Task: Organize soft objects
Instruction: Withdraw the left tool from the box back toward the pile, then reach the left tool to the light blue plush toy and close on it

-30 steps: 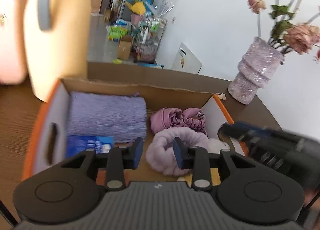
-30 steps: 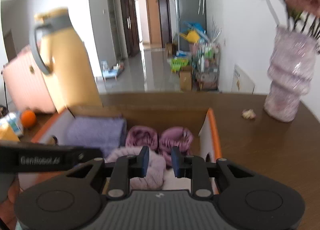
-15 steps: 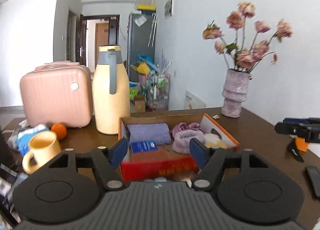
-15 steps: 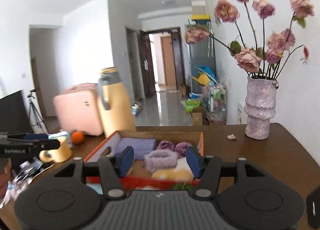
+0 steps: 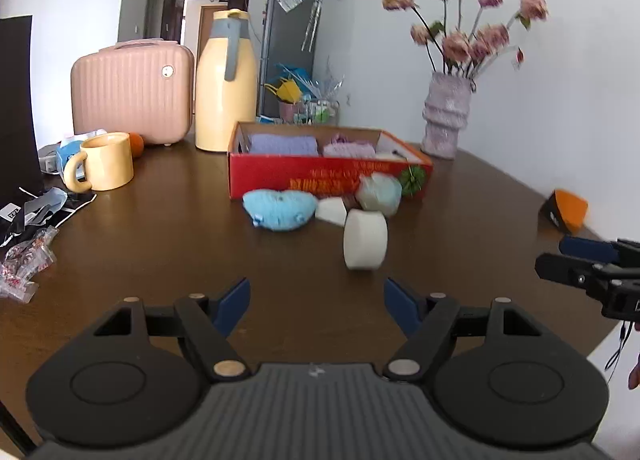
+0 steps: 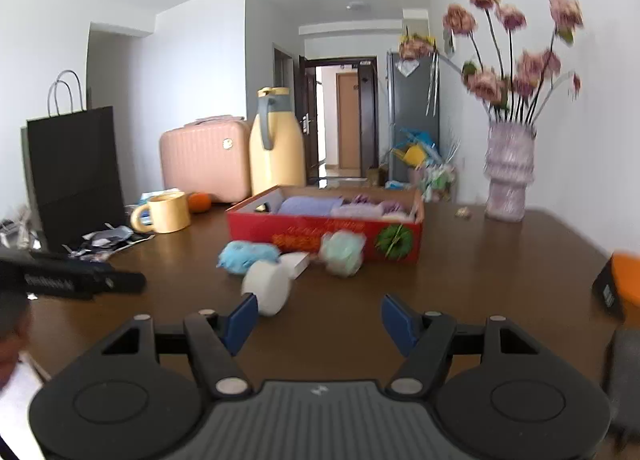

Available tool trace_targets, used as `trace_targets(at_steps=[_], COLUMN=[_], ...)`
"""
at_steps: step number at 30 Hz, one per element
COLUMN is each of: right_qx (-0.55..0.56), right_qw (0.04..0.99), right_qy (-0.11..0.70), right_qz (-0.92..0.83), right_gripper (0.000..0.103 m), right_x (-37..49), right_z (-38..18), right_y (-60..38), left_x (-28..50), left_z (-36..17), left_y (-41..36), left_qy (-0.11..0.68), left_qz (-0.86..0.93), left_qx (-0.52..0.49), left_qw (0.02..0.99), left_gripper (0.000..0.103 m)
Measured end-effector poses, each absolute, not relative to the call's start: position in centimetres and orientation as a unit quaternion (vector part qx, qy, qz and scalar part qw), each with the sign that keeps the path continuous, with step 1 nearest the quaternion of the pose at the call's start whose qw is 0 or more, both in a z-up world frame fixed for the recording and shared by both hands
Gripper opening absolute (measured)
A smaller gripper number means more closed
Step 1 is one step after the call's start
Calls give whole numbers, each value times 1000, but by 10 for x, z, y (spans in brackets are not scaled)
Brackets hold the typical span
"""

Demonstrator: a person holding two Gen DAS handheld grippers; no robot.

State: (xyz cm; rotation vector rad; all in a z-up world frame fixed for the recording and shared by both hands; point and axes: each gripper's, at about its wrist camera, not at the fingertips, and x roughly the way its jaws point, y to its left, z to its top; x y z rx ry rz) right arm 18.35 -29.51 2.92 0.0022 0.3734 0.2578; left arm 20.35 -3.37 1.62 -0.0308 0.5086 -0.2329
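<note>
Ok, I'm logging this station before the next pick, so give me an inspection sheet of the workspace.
Surface: dark wooden table.
Job's things: red box holds a purple towel; blue puff, green puff and white roll lie in front of it.
Clutter: yellow mug, orange, wrappers, black bag.
Grippers: left gripper and right gripper open, empty.
Cables: nothing seen.
Surroundings: pink case, yellow jug, flower vase.
</note>
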Motion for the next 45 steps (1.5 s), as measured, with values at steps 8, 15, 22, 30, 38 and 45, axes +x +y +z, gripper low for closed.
trace_targets(at_steps=[8,15,22,30,38,45], right_qx=[13,25,31,48,56,125], right_qw=[972,965,953,948,950,938], right_qy=[193,216,243,254,237,260], right_qz=[133,149,176,185,194,192], right_gripper=[68,68,68,67,55,48], right_x=[171,191,235,303,362,413], right_z=[15,5,-5,-9,-3,-8], right_y=[-294,-286,-258,-227,-212,-225], left_x=[206,231,272,326,411,458], left_z=[10,-2,-10,-16,-13,-37], left_y=[-36,-27,-6,5,13,16], left_qy=[254,269,278,278,318,380], left_qz=[-113,-95,-75,-68,-109,-136], left_qx=[-11,-21,-30,-36,-133,-228], left_qw=[960,958,957,957,933,886], left_gripper=[76,76,76,76,73,46])
